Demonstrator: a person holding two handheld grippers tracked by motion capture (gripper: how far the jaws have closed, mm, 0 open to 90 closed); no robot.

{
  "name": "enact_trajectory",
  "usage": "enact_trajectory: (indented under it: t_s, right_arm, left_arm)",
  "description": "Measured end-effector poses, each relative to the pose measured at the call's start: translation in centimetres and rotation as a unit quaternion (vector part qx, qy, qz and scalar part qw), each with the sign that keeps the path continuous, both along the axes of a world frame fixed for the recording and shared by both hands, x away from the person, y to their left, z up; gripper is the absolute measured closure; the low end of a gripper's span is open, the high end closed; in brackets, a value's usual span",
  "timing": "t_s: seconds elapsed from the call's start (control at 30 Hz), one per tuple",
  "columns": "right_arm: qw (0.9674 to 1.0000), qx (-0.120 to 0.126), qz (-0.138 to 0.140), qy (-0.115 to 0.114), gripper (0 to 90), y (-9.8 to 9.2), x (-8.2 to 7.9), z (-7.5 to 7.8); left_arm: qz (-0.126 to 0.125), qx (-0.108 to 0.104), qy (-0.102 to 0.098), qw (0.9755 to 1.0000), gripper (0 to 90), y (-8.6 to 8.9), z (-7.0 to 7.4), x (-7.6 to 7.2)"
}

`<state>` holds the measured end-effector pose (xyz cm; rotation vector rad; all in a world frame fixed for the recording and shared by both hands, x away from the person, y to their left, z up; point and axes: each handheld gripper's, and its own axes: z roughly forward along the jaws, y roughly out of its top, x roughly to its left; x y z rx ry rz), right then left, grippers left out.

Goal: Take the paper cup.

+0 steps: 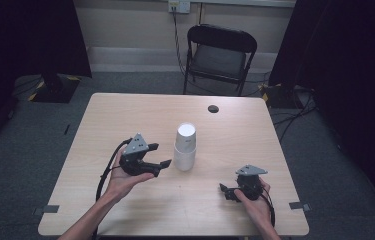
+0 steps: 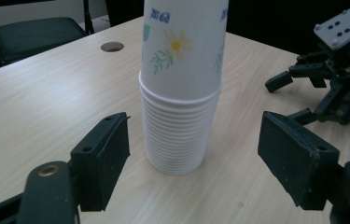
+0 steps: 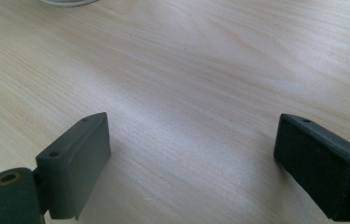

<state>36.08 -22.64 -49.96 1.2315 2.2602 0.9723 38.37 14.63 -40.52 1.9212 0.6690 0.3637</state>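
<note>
**Cup stack lined up, nothing grabbed yet**

Nearest the person, the right gripper (image 1: 231, 191) is parked low over the table (image 1: 125, 115), jaws spread wide with nothing between them. The left gripper (image 1: 159, 156) is aimed at the cup stack (image 1: 185, 147), jaws apart, pads clear of it. So the grab and lift are probably still to do. The stack stands upright mid-table: white nested paper cups, daisy print on the top one.

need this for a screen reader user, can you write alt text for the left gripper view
A tall stack of white paper cups, the top one printed with a daisy, stands on a pale wooden table straight ahead of the left gripper, whose two black fingers stand apart on either side without touching it. The right gripper sits at the upper right.
</note>
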Motion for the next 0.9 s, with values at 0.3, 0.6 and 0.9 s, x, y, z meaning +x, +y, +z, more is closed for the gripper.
enact_trajectory:
  t_s: [0.3, 0.6, 0.9]
  right_arm:
    - [1.0, -0.001, -0.002, -0.001, 10.5, 0.1, 0.0, 0.0]
    - [1.0, -0.001, -0.003, -0.001, 10.5, 0.1, 0.0, 0.0]
    - [1.0, -0.001, -0.003, -0.001, 10.5, 0.1, 0.0, 0.0]
  left_arm:
    - [-0.015, -0.021, -0.015, 0.9996, 24.5, -1.6, 0.6, 1.1]
    - [-0.006, -0.021, -0.026, 0.9994, 20.6, -3.3, 1.4, 2.4]
    - [-0.008, -0.021, -0.032, 0.9992, 18.1, -4.8, 2.2, 3.7]
